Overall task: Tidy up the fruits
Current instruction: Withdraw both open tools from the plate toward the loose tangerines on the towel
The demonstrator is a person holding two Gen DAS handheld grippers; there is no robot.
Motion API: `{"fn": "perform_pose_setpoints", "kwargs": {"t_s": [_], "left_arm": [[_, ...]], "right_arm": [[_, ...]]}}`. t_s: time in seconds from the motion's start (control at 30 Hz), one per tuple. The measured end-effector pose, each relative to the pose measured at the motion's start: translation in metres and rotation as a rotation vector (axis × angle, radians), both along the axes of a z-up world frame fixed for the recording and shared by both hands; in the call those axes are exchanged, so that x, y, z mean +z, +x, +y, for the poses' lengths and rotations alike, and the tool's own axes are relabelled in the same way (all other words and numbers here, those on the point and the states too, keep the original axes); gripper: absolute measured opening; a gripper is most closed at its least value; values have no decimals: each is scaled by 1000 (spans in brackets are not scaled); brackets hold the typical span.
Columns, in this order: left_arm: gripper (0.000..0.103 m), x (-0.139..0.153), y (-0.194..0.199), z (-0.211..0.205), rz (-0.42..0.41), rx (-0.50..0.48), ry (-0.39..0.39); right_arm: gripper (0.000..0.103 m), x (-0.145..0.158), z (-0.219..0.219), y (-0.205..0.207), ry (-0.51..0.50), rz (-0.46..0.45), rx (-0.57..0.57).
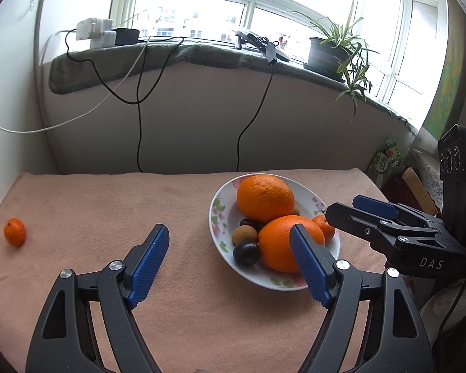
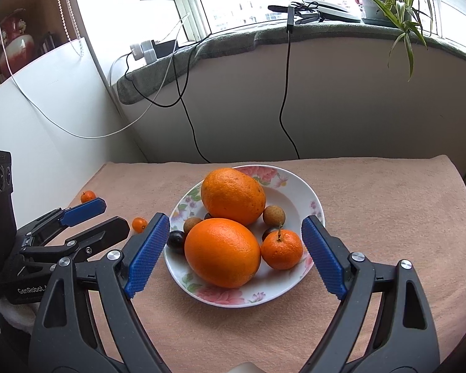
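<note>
A white floral plate [image 2: 295,186] [image 1: 220,199] on the pink cloth holds two big oranges [image 2: 222,253] [image 2: 233,195], a small mandarin [image 2: 282,249], brown longans [image 2: 274,215] and a dark plum [image 2: 175,241]. Two small orange fruits lie loose on the cloth at the left [image 2: 88,196] [image 2: 139,224]; one shows in the left wrist view [image 1: 14,232]. My right gripper [image 2: 236,233] is open and empty, just in front of the plate. My left gripper [image 1: 230,242] is open and empty, left of the plate.
The pink cloth [image 1: 108,202] covers the table up to a wall with hanging cables [image 1: 138,118]. A sill with a potted plant [image 1: 335,52] and chargers [image 1: 96,32] runs behind. Boxes [image 1: 385,158] stand off the table's right edge.
</note>
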State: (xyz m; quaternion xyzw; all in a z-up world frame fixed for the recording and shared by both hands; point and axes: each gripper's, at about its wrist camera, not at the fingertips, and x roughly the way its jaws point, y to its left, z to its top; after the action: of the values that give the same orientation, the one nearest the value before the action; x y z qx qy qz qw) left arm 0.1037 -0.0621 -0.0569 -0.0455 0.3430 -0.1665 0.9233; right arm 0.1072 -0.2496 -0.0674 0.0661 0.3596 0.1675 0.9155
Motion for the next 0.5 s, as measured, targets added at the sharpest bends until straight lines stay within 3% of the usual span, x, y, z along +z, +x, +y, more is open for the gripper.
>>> {"fn": "perform_pose_setpoints", "kwargs": {"t_s": [0.5], "left_arm": [[80,1,-17,39,-11,66,-19]], "right_arm": [[89,9,48,-14,-8,-46,97]]}}
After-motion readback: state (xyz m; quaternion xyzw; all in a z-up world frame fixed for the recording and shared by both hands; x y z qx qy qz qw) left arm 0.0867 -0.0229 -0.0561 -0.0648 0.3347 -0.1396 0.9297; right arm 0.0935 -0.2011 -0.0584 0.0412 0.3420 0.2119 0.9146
